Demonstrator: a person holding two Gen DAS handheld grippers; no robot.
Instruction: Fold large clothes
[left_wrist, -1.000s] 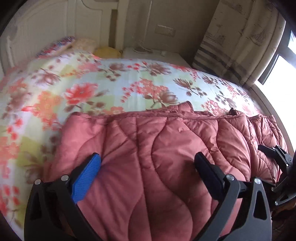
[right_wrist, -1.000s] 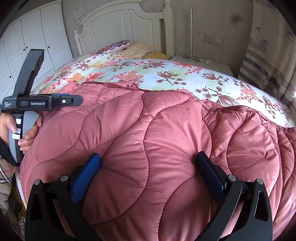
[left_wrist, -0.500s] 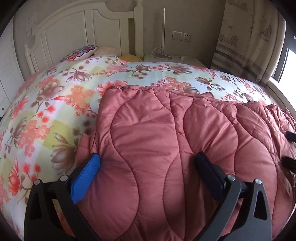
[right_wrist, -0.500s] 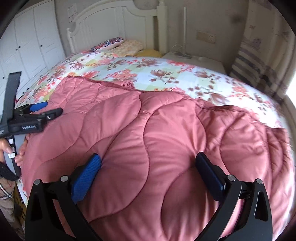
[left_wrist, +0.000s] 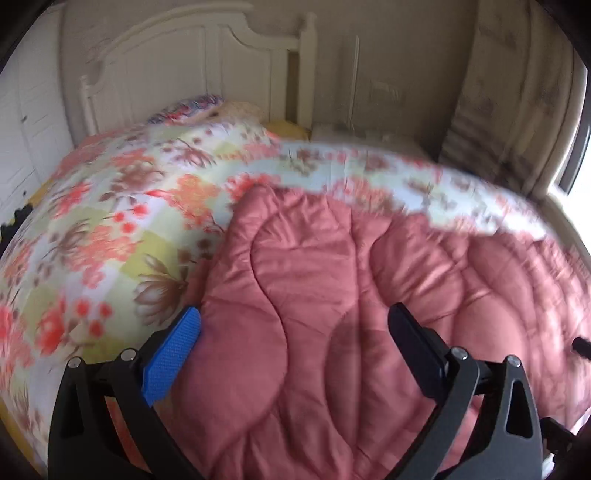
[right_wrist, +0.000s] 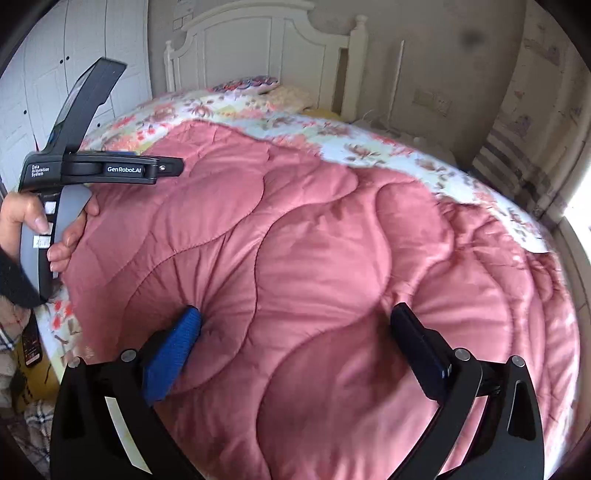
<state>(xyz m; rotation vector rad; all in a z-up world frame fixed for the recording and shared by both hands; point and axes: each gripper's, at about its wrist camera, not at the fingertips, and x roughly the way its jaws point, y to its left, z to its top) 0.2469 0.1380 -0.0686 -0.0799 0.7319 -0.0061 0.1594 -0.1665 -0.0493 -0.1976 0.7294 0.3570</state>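
A large pink quilted coat lies spread on the floral bed; it also fills the right wrist view. My left gripper is open, its jaws wide apart over the coat's left edge, the blue pad at the hem. My right gripper is open, both fingertips pressing into the coat's surface. The left gripper's body shows in the right wrist view, held by a hand at the coat's left side.
A white headboard and pillows are at the far end. White wardrobe doors stand at left. A striped curtain and bright window are at right. A nightstand is beside the bed.
The left gripper has swung left, so more floral bedding shows and the coat's left edge lies between its jaws. The right gripper has lowered onto the coat. Both stayed open.
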